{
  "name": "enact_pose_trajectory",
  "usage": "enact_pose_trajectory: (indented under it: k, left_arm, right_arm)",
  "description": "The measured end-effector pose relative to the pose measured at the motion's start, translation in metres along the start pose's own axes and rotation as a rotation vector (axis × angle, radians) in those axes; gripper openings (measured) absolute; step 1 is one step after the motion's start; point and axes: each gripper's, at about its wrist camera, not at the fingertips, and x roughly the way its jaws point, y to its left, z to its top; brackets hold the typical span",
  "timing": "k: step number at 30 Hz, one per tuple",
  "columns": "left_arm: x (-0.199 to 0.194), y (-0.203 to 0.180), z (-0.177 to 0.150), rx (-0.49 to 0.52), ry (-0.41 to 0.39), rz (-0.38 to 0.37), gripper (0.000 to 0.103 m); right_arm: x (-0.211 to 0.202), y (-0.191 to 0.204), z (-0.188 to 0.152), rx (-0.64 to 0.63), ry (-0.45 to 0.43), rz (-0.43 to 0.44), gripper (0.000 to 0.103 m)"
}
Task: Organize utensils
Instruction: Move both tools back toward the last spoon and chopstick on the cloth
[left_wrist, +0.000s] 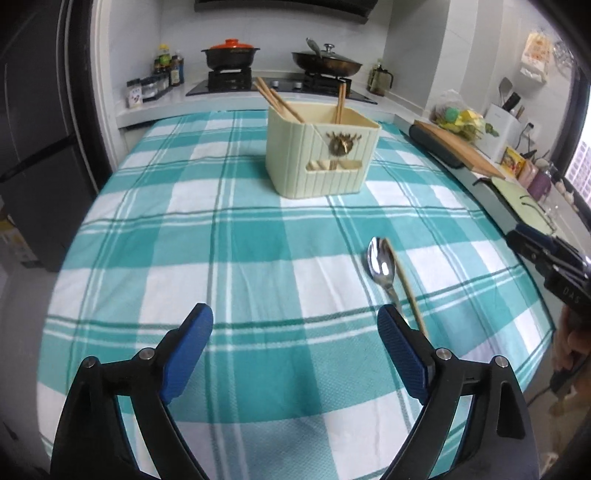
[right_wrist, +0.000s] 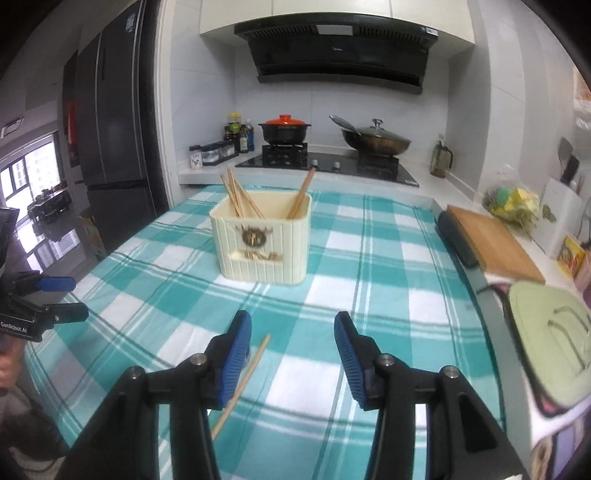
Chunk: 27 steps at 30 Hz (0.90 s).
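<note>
The left tongs (left_wrist: 295, 325) stand spread wide with nothing between the blue pads, hanging over the checked cloth (left_wrist: 221, 258) that covers the worktop. Just beside their right pad lie a metal spoon (left_wrist: 382, 269) and a single wooden chopstick (left_wrist: 406, 288), side by side and touching or nearly so, their near ends passing behind that pad. Farther ahead of the tongs stands a cream utensil holder (left_wrist: 321, 155) with several chopsticks (left_wrist: 280, 101) leaning inside it.

The right tongs (right_wrist: 291, 332) are also parted, less widely, and grip nothing. The same loose chopstick (right_wrist: 243, 380) lies on the cloth under their left pad, slanting across it. The holder (right_wrist: 262, 240) sits ahead of them, slightly to the left. Far off to their left, the left tongs (right_wrist: 70, 299) show at the edge of view.
</note>
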Motion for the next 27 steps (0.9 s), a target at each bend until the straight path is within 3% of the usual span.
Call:
enact_pose_trajectory:
  k: [4,8,18,27]
  left_arm:
    - [0.029,-0.015,-0.028,-0.040,0.041,0.041,0.091]
    - [0.038,-0.020,-0.037,-0.067,0.054,0.036,0.091]
    - [0.043,-0.020,-0.045,-0.054,0.056,0.111,0.091]
    - [0.048,-0.009,-0.053,-0.096,0.066,0.119,0.091]
  right_arm:
    - [0.007,0.002,-0.069,0.100,0.033,-0.071,0.048]
    - [0.009,-0.001,-0.105,0.174,0.075,-0.070,0.048]
    - [0.017,0.013,-0.113,0.149,0.077,-0.082,0.048]
    - [0.030,0.022,-0.122,0.160,0.134,-0.060,0.048]
